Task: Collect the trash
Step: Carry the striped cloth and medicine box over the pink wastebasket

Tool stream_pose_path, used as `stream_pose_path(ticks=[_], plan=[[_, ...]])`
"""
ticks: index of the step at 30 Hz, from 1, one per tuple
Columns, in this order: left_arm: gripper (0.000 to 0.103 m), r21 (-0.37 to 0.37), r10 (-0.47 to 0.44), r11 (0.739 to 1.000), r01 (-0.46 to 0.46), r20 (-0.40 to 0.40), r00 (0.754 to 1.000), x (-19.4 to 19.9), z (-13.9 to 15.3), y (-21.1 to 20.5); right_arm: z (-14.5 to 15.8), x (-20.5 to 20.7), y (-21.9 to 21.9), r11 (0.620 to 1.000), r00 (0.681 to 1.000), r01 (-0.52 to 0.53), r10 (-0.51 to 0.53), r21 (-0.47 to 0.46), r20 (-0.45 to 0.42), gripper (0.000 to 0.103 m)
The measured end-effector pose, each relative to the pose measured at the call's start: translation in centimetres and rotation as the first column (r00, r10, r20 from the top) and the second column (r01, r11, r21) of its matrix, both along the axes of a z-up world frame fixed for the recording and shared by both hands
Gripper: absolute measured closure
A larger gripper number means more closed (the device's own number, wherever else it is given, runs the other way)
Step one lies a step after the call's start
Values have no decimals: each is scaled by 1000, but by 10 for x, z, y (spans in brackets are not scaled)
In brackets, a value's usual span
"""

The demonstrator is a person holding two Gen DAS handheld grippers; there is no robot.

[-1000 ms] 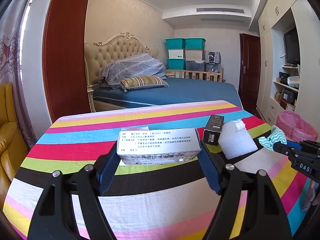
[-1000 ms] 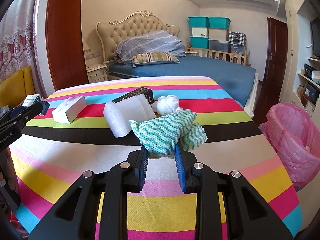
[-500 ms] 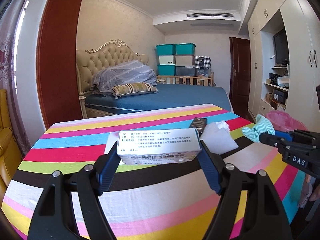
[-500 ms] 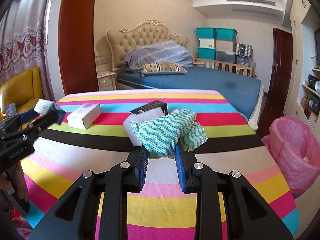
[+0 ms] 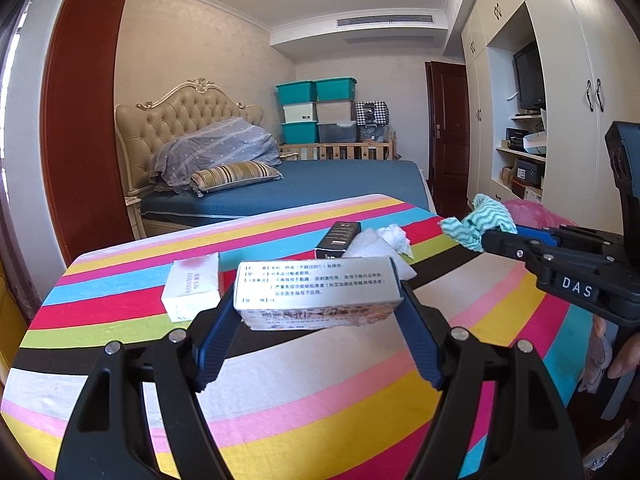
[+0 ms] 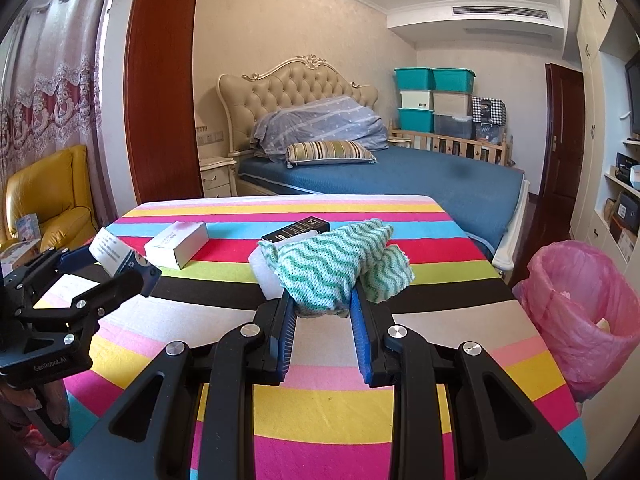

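The worktop [image 6: 320, 412] wears a cloth with bright stripes of pink, yellow, blue, green, black and white. It stands in a bedroom. Behind it is a bed [image 6: 384, 176] with a blue cover, a striped pillow [image 6: 330, 151] and a tall padded headboard [image 6: 296, 92]. Teal and white storage boxes [image 6: 434, 100] are stacked by the far wall, near a dark wooden door [image 6: 562, 152]. A yellow armchair [image 6: 48, 196] sits by the curtains on the left. A bin with a pink bag [image 6: 580, 312] stands on the floor just past the right edge of the worktop. On the worktop lie a small white box [image 6: 176, 245], a black box [image 6: 298, 229], a piece of white foam [image 6: 266, 272] and a crumpled white tissue [image 5: 396, 236]. The left tongs [image 5: 318, 300] are spread wide and clamped on the two ends of a white carton [image 5: 316, 286] with printed writing on it, which is lifted off the cloth. The right tongs [image 6: 323, 312] are nearly together and squeeze a green and white wavy cloth [image 6: 336, 264], which sticks up and out past the tips, above the middle of the worktop. In the left view, part of a hand [image 5: 622, 356] shows under the right tongs.
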State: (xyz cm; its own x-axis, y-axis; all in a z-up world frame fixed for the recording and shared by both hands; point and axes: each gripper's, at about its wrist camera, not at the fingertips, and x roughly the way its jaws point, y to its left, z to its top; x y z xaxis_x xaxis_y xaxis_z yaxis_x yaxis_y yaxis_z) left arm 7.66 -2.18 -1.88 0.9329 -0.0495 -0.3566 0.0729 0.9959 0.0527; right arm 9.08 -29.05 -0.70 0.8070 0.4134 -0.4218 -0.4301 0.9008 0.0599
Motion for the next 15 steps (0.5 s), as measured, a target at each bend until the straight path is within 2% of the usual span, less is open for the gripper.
stream_pose_path(ticks=[6,15], plan=[[30,-17,-35,999,34,-27,999,5,-2,-7,-1,-4,-11,1000,1000,1,-1,17,4,77],[30,6,-93,996,94,-64,994,14,-4,-33,-3,-8,-40,999,999,30,-31,43,9,77]])
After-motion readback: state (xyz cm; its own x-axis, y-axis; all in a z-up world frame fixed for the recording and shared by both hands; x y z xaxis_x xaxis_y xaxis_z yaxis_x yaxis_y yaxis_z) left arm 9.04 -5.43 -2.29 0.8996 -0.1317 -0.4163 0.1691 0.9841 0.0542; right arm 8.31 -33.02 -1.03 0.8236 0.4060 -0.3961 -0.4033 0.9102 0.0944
